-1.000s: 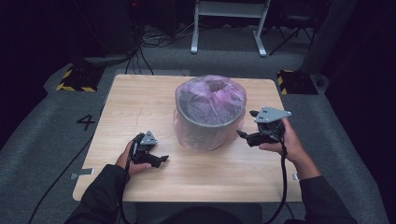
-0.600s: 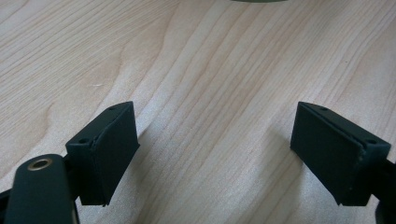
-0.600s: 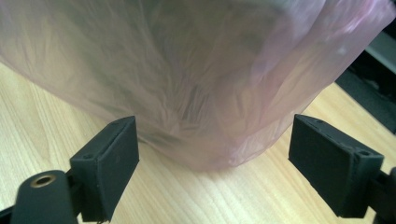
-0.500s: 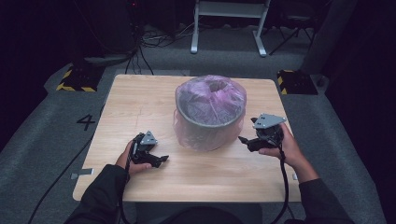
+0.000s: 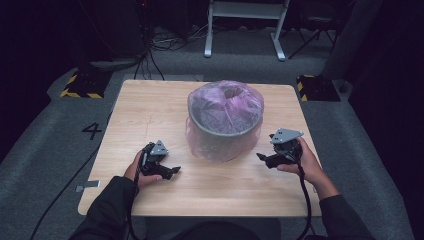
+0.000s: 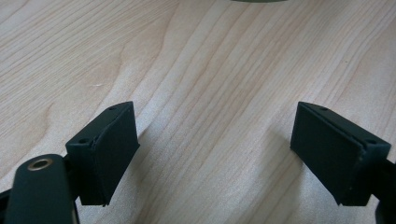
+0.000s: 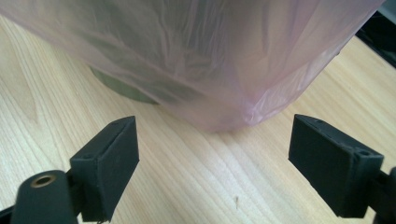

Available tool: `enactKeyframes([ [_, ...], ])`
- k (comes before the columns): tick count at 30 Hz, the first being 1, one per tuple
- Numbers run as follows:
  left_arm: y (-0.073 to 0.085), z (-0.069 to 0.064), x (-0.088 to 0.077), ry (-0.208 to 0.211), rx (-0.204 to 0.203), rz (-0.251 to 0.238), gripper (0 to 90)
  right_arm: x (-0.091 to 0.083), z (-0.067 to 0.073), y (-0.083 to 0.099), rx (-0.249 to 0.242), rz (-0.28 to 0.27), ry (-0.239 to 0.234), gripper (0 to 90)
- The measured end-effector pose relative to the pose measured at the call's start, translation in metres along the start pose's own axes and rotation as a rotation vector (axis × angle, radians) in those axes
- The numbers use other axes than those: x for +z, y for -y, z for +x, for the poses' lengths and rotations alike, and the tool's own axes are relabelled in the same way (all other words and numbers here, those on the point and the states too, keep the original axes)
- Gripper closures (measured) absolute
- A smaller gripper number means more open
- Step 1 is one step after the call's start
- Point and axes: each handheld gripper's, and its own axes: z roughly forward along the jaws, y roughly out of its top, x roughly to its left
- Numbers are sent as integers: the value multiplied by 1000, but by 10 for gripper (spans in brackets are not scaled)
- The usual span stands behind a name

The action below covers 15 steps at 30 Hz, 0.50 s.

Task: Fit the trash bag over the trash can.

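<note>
The table carries a bin at its middle, lined with a pink bag draped over the rim. The right gripper has sunk to the tabletop just right of the bag's hem, jaws spread and empty, likely ready to grab the plastic. The left gripper rests unmoved, spread, empty.

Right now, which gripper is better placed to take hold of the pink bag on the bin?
Probably the right gripper: its open jaws face the pink bag hanging close ahead. The left gripper, also open, faces mostly bare table.
</note>
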Motion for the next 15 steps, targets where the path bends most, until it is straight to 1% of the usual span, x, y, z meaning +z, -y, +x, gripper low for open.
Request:
enactKeyframes([
  [4,0,0,0,1,-3,-1,148,4,0,6,4,17,4,165],
  [15,0,0,0,1,-3,-1,148,11,-1,25,27,56,-3,165],
])
